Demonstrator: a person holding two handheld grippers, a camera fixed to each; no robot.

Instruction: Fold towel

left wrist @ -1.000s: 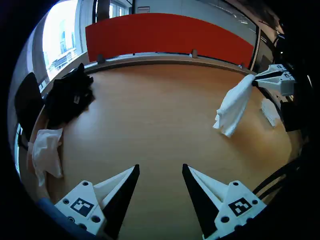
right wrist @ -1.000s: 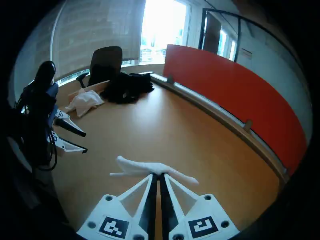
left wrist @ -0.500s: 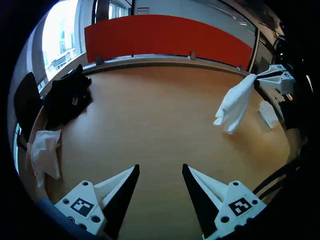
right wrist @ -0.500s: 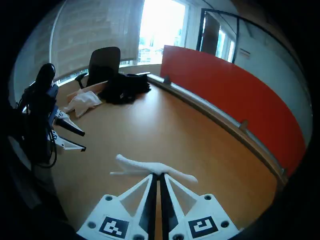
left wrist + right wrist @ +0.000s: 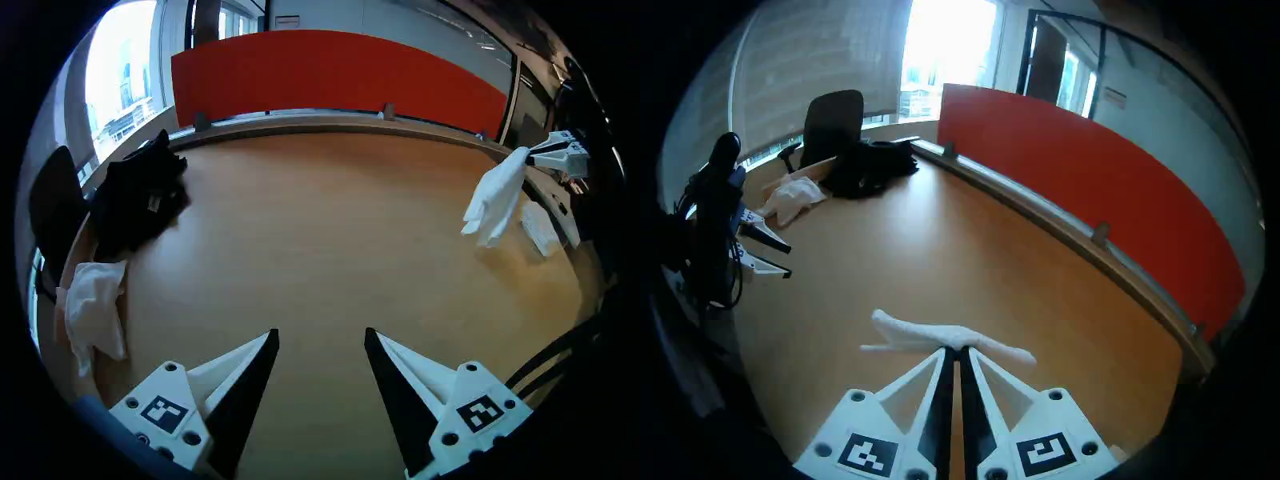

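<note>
A white towel (image 5: 497, 201) hangs bunched from my right gripper (image 5: 538, 159), seen far to the right in the left gripper view, above the wooden table (image 5: 320, 232). In the right gripper view the same towel (image 5: 944, 337) lies across the tips of my right gripper (image 5: 954, 354), whose fingers are shut on it. My left gripper (image 5: 318, 336) is open at the near table edge with nothing between its fingers. It appears again at the left of the right gripper view as the left gripper (image 5: 768, 258), held by a dark-sleeved hand.
A black garment (image 5: 134, 198) lies at the table's left side, and a crumpled white cloth (image 5: 90, 306) sits nearer. A second white cloth (image 5: 542, 228) lies at the right edge. A red partition (image 5: 336, 74) runs along the far edge. A black chair (image 5: 828, 124) stands by the window.
My right gripper has carried the hanging towel farther right and away from the left gripper. The left gripper stays open in the same spot.
</note>
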